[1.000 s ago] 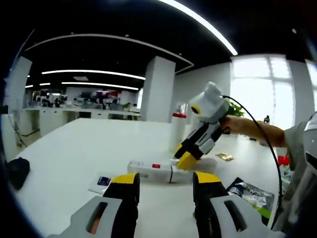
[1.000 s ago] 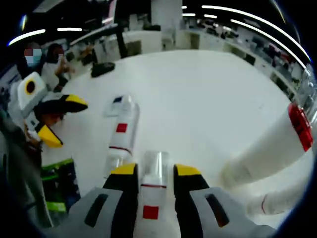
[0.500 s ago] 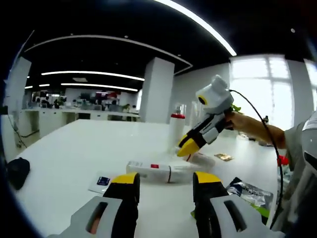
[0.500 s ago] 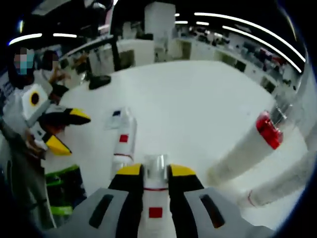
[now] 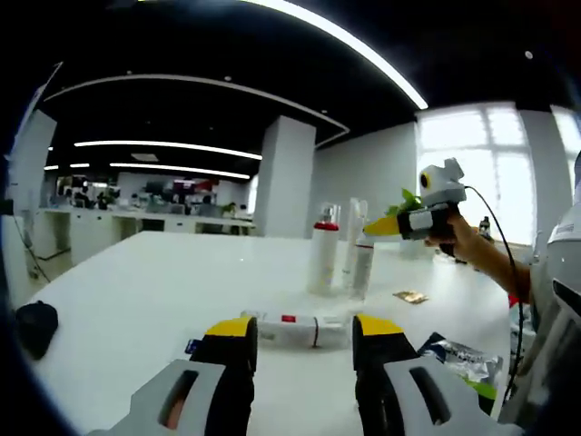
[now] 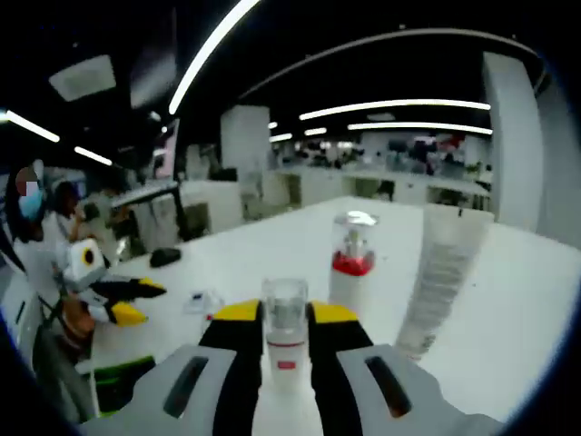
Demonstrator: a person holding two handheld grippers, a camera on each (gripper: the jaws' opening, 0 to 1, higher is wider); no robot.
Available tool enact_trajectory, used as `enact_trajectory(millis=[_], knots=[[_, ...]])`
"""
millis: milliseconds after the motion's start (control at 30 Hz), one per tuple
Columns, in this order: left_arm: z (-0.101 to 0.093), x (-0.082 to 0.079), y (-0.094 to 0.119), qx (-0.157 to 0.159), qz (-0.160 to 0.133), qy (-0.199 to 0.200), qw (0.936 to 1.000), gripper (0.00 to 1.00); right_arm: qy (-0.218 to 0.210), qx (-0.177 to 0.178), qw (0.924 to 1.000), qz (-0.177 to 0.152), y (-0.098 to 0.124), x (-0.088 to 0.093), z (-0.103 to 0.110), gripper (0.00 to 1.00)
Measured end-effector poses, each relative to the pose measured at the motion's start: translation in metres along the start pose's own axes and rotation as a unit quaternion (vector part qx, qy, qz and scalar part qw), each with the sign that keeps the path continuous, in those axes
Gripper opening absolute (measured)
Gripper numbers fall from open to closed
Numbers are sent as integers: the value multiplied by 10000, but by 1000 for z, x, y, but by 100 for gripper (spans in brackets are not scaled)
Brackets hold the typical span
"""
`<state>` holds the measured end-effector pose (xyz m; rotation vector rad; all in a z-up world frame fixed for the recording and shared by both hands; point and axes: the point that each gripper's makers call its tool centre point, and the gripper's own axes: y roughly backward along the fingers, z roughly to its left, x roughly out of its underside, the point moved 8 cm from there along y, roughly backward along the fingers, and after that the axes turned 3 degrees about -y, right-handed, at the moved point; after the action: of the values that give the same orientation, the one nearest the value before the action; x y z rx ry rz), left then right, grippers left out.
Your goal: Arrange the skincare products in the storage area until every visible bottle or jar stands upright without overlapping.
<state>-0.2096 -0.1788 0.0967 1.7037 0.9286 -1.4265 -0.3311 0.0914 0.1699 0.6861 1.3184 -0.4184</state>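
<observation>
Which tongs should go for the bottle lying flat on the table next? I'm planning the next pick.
Left. The left tongs are open, and the lying bottle sits just ahead of them. The right tongs are shut on a clear-capped bottle, held upright beside the red-collared bottle.

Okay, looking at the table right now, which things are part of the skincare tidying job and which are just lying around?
Part of the job:
- clear-capped bottle in the right gripper
- red-collared pump bottle
- tall white tube
- bottle lying flat

Lying about:
- foil packet
- small card
- dark pouch
- small sachet
</observation>
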Motion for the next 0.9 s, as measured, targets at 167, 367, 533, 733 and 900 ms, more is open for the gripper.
enact_trajectory(millis=[167,367,533,733,900], knots=[[2,-5,1,-44,-117,-30,9999,42,-100,268,9989,-372,17,5,-13,17],[5,-6,-1,-88,-134,-22,9999,42,-71,628,9976,-264,27,14,-25,17],[3,-5,-2,-43,-137,0,9999,41,76,1222,9922,-213,33,14,-39,17],[2,-3,-2,17,-168,78,9998,41,279,1738,9844,-67,34,14,-51,17],[2,-2,-3,13,-162,79,9998,40,105,1803,9836,27,33,19,-54,17]])
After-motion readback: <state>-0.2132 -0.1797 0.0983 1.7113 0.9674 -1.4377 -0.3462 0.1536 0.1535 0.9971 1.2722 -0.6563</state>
